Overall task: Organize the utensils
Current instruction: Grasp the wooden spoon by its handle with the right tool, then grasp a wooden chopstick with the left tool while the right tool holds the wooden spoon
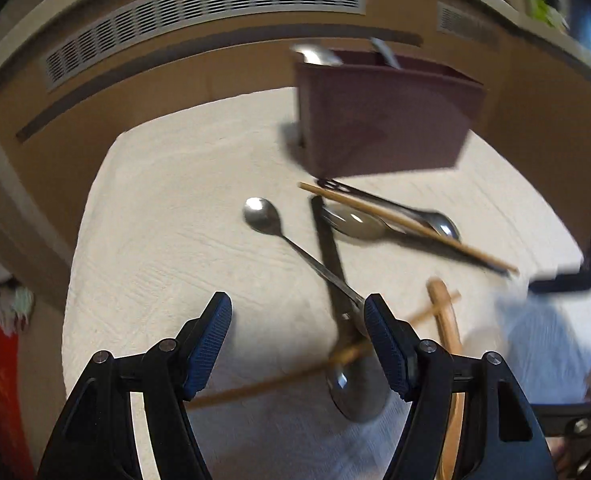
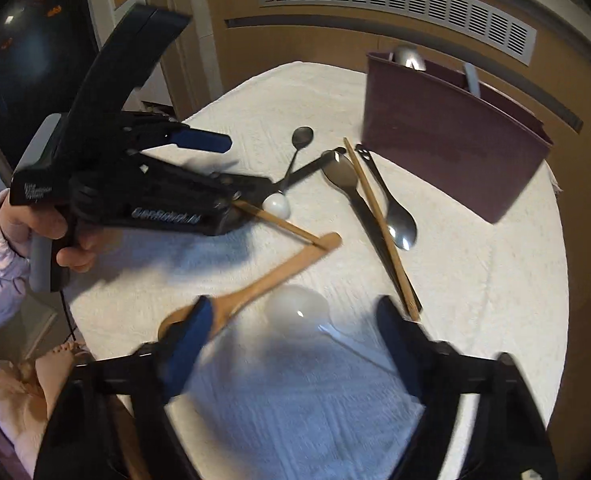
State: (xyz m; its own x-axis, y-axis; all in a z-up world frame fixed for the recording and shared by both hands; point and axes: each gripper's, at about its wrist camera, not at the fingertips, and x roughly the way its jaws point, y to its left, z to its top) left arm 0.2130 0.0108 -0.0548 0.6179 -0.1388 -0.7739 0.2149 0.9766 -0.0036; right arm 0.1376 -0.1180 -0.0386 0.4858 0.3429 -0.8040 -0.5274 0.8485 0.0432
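Observation:
Loose utensils lie on a white cloth-covered table [image 1: 155,240]. A small steel spoon [image 1: 261,214] points its handle toward my left gripper [image 1: 297,322], which is open and empty above it. A black-handled spoon [image 1: 357,390], two wooden chopsticks [image 1: 407,226], a steel spoon [image 2: 401,222] and a wooden spoon [image 2: 255,286] lie around. A maroon holder [image 2: 451,140] stands at the back with utensils in it. My right gripper [image 2: 291,322] is open over a white plastic spoon [image 2: 299,312]. The left gripper [image 2: 231,168] also shows in the right wrist view.
A brown wall unit with vent grilles [image 1: 199,12] runs behind the table. The table's rounded edge [image 2: 551,280] is near on the right. A pink-sleeved hand [image 2: 11,236] holds the left gripper.

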